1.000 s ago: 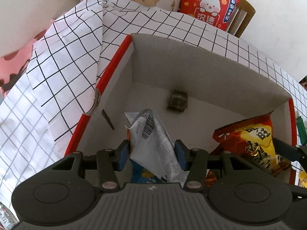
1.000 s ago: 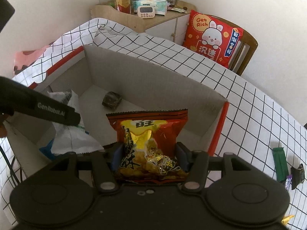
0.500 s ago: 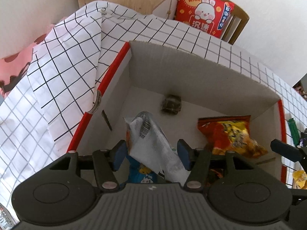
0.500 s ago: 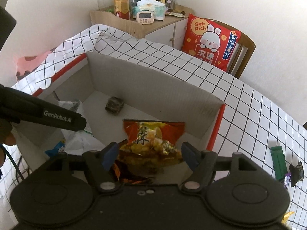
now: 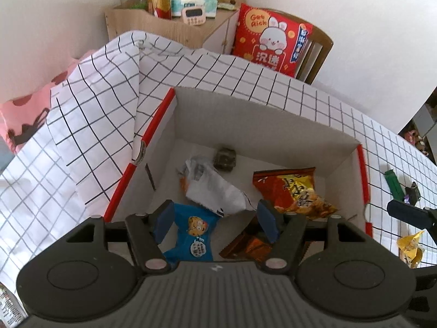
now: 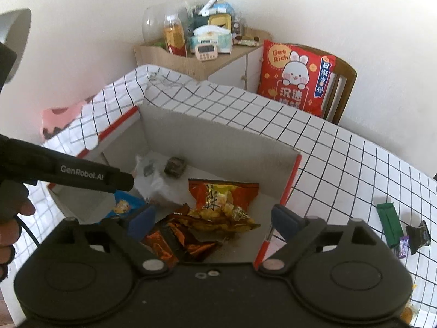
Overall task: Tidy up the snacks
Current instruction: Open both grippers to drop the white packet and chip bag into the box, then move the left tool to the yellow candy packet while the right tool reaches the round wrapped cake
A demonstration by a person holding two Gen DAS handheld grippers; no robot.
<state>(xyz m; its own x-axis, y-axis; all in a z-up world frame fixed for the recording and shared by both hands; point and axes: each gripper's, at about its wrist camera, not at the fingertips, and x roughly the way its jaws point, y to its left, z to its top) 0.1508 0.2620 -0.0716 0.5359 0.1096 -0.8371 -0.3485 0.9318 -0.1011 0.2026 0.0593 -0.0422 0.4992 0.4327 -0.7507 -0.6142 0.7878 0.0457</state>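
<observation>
— Where are the snacks?
— Inside the cardboard box [image 5: 273, 125]: a red-and-yellow chip bag [image 6: 221, 205] on its floor, a crumpled white packet [image 5: 215, 188] beside it, a blue pouch [image 5: 195, 232] and an orange wrapper [image 6: 174, 235] nearer the cameras. More wrappers [image 6: 401, 229] lie outside the box on the checked cloth [image 6: 341, 158].
— How would they handle?
— Light, crinkly, probably slippery; best pinched by a sealed edge.
— And the grippers?
— The left gripper [image 5: 215, 218] and the right gripper [image 6: 213, 220] hover above the box, jaws spreading, nothing pressed between them.
— The room?
— A cluttered wooden cabinet [image 6: 196, 63] and a chair with a red cushion [image 6: 295, 79] behind the box.
</observation>
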